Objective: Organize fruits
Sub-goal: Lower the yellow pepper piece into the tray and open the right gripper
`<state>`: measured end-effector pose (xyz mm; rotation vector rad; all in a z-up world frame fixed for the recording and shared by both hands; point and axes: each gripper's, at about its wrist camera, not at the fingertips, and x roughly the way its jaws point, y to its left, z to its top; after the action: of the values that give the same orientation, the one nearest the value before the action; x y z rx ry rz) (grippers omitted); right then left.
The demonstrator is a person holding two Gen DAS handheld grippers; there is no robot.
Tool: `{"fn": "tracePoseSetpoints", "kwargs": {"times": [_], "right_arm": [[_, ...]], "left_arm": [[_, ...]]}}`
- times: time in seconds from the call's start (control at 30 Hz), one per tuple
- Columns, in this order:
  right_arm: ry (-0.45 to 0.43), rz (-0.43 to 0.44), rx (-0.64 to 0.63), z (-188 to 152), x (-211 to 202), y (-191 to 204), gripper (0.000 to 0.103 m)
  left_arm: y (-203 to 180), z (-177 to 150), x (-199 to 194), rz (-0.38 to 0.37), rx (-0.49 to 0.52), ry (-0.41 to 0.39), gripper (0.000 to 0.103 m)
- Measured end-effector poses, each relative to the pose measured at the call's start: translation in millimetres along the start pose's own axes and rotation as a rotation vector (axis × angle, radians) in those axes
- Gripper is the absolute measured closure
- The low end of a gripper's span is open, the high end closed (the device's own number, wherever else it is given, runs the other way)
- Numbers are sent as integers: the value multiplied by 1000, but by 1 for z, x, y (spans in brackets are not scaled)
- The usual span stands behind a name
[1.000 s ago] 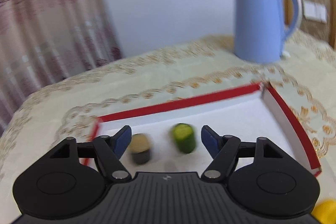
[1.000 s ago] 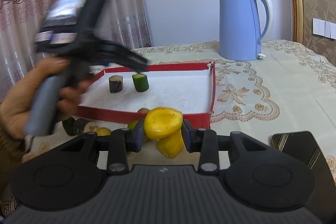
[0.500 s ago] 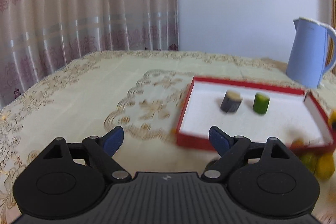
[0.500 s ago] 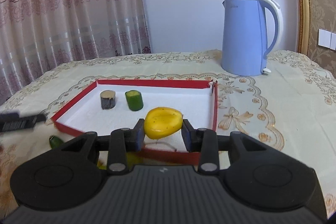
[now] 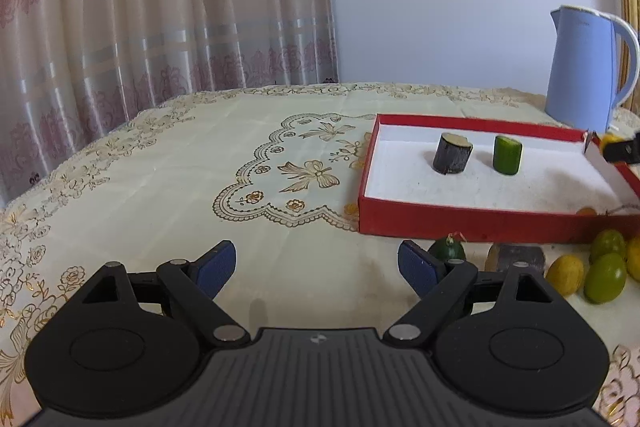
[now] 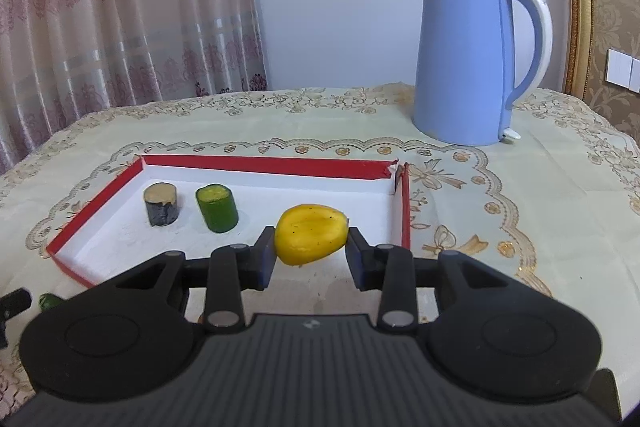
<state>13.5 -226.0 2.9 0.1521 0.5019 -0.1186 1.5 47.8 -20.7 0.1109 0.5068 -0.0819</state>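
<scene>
Right gripper (image 6: 311,259) pinching a yellow piece (image 6: 310,239) between both pads, carried forward from the table in front of the box to above the white floor of the red box (image 6: 256,165), past the near wall. Meaning for the task: third piece nearly delivered, release not yet made. Left gripper (image 5: 316,263) spread wide with nothing between the pads, jaws having just been opening, pulled back out of the box to the bare cloth (image 5: 168,167) at its near left corner; drop-off there apparently finished, hand free for the next pick. Just beside its right pad, outside the box's near wall: a small dark green fruit (image 5: 447,250), a grey-brown chunk (image 5: 515,255), then yellow and green fruits (image 5: 604,277) in a loose cluster, waiting to go in. Farther in, a dark stub (image 6: 161,205) and a green stub (image 6: 217,207) upright side by side, apart, toward the left end of the box. Open floor to the right of the green stub, right wall and torn far corner (image 6: 394,171) close to the carried piece; best set down short of that wall, probably in line with the two stubs. Beyond the box, a blue kettle (image 6: 468,59) well clear, then curtain (image 6: 120,7) and wall. Broad empty cloth left of the box for swinging the left gripper around to the cluster.
</scene>
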Motion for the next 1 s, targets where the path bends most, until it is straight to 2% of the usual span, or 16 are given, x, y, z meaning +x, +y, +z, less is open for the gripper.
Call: {"fn": "tracePoseSetpoints", "kwargs": {"times": [0.27, 0.9, 0.97, 1.0], "right_arm": [[21, -16, 7, 4, 21, 0, 68], [81, -86, 9, 7, 60, -3, 67], [74, -89, 11, 6, 59, -3, 54], [70, -93, 8, 6, 58, -2, 51]], "left_arm": [[1, -3, 6, -9, -4, 21, 14], [0, -5, 3, -18, -1, 5, 14], [1, -5, 3, -19, -4, 4, 14], [1, -5, 3, -20, -2, 3, 14]]}}
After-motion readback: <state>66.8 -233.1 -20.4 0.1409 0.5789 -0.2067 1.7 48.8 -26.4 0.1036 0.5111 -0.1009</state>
